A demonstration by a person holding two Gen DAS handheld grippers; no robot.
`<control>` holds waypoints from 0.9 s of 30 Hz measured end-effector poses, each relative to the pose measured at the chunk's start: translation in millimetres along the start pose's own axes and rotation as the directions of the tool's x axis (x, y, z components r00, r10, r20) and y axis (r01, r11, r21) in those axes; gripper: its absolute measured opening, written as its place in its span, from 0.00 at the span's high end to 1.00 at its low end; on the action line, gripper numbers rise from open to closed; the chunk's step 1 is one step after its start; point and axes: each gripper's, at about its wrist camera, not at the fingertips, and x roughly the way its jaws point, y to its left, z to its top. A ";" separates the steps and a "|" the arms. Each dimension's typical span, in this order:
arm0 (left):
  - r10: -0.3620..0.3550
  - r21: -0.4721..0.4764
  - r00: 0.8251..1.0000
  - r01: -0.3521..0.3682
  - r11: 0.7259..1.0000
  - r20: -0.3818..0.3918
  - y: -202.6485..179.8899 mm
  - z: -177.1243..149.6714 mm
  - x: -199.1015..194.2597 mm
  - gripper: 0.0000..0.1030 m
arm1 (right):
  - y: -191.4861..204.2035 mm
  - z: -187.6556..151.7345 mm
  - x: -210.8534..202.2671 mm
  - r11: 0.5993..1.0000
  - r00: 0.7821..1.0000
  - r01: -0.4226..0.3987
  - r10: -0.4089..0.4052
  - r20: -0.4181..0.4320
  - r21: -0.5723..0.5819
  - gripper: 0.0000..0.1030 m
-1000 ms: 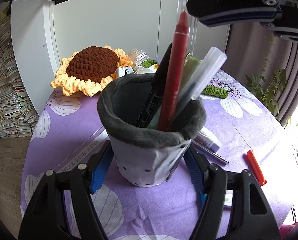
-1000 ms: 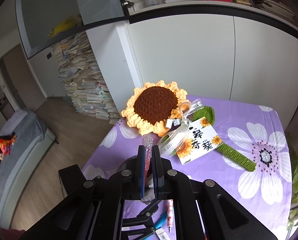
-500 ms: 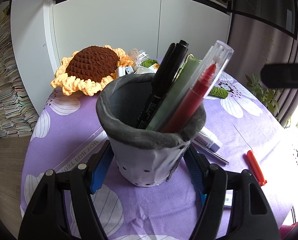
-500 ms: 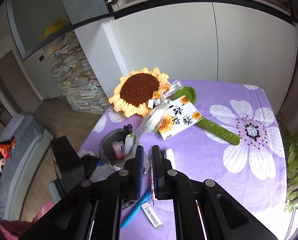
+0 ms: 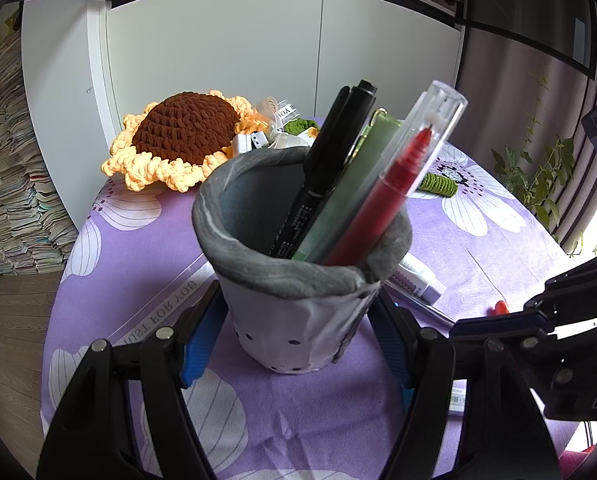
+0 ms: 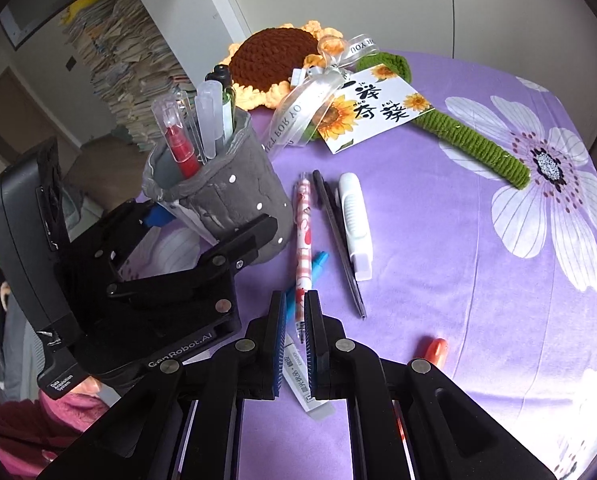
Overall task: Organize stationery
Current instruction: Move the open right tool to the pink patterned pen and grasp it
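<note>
Since a moment ago our right gripper (image 6: 295, 322), jaws nearly shut and empty, has dropped above the patterned pen (image 6: 303, 240) beside the pen holder (image 5: 298, 304). Our left gripper (image 5: 298, 344) clamps that holder, red pen (image 5: 382, 204) inside.

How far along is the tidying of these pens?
Several pens, among them a red pen, already stand in the grey pen holder, gripped by the left claw. The right claw, empty, hovers above the pink patterned pen. A correction tape also waits.
</note>
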 end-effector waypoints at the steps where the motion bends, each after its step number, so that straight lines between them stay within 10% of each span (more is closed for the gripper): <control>1: 0.000 0.000 1.000 0.000 1.000 0.000 0.0 0.0 0.0 0.32 | 0.4 -1.1 3.9 1.000 1.000 0.001 -0.001 -0.014 -0.001 0.93; 27: 0.002 0.001 1.000 -0.002 1.000 0.001 2.1 0.4 0.1 0.32 | -41.0 -40.1 -10.5 0.986 0.977 0.165 -0.164 -0.138 -0.003 0.93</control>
